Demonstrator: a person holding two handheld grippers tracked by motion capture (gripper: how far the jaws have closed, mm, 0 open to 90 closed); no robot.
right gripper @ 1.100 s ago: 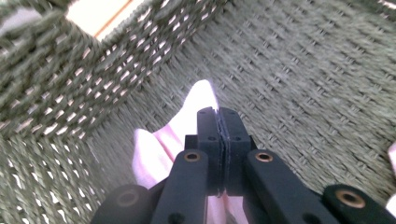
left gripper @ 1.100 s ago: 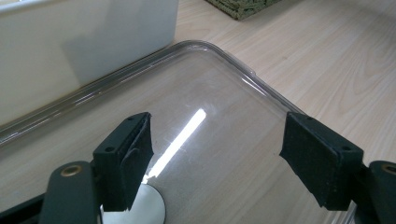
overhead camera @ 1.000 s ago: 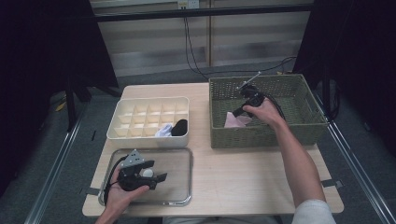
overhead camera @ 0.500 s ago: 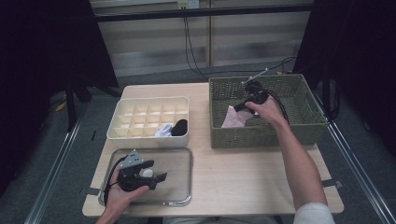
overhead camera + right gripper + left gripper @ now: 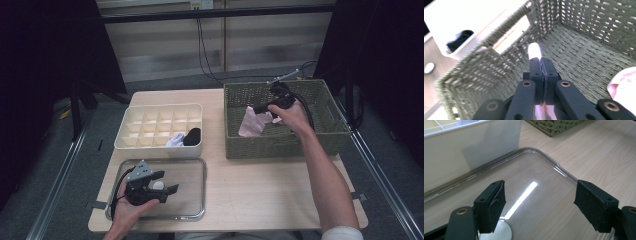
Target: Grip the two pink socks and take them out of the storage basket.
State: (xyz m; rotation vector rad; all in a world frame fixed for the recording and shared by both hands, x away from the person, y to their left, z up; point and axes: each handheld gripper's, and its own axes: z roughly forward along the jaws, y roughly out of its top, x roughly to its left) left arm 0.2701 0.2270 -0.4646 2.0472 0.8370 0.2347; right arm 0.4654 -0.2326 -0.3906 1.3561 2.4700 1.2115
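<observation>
In the high view, the right claw [image 5: 264,108] is over the woven basket [image 5: 330,131] at the right of the counter [image 5: 260,180], clamped on a pale pink cloth [image 5: 251,122] that hangs from it inside the basket, near its left wall. The left claw [image 5: 165,182] rests over the clear tray [image 5: 192,200] at the front left, jaws apart, with the white divided box [image 5: 150,145] just behind it. In the left gripper view, the left claw's pads [image 5: 494,202] stand wide apart above the tray, nothing between them. In the right gripper view, the right claw [image 5: 541,62] is pressed together on a strip of the pink cloth [image 5: 534,50] above the basket's floor [image 5: 579,75].
</observation>
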